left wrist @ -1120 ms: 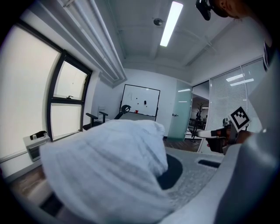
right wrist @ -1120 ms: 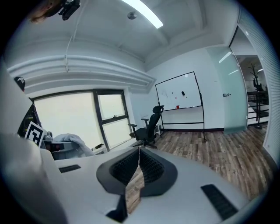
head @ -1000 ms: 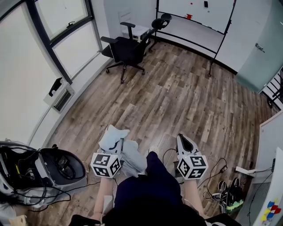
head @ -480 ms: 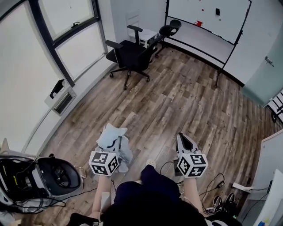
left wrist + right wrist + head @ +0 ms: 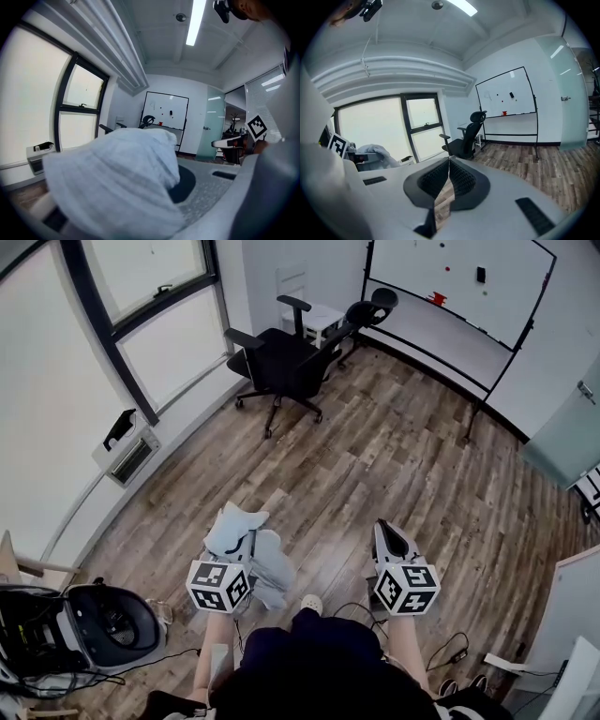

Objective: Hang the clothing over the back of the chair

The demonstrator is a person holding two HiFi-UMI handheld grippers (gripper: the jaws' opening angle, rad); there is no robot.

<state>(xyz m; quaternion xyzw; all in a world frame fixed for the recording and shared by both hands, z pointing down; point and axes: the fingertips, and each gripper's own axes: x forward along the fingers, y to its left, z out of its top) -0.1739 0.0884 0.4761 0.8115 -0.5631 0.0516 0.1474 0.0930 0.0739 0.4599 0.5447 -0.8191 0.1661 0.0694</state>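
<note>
Left gripper (image 5: 246, 551) is clamped shut on the clothing (image 5: 239, 524), a pale bundle that is draped over its jaws and fills most of the left gripper view. The right gripper (image 5: 387, 538) is closed on nothing, its 2 ribbed pads being seen to meet tip to tip in the right gripper view.

The chair (image 5: 281, 360), a black office chair, is seen well apart from both grippers, across the wooden floor (image 5: 394, 456), near the window (image 5: 159, 343) and the whiteboard (image 5: 450, 282). The step in hand is judged to be the carry to the chair, with nothing hung yet.

For this to be done well, the grip on the bundle should be firm, since loose folds hang below the jaws near the person's feet and could be trodden on. The chair is best approached from behind its back, so that the garment can be lifted above the top edge and laid across it. Because the cloth is bunched, the right gripper is likely to be needed to take a free edge and spread it. The chair's base looks wheeled, so it should be touched lightly or it may be rolled away.
</note>
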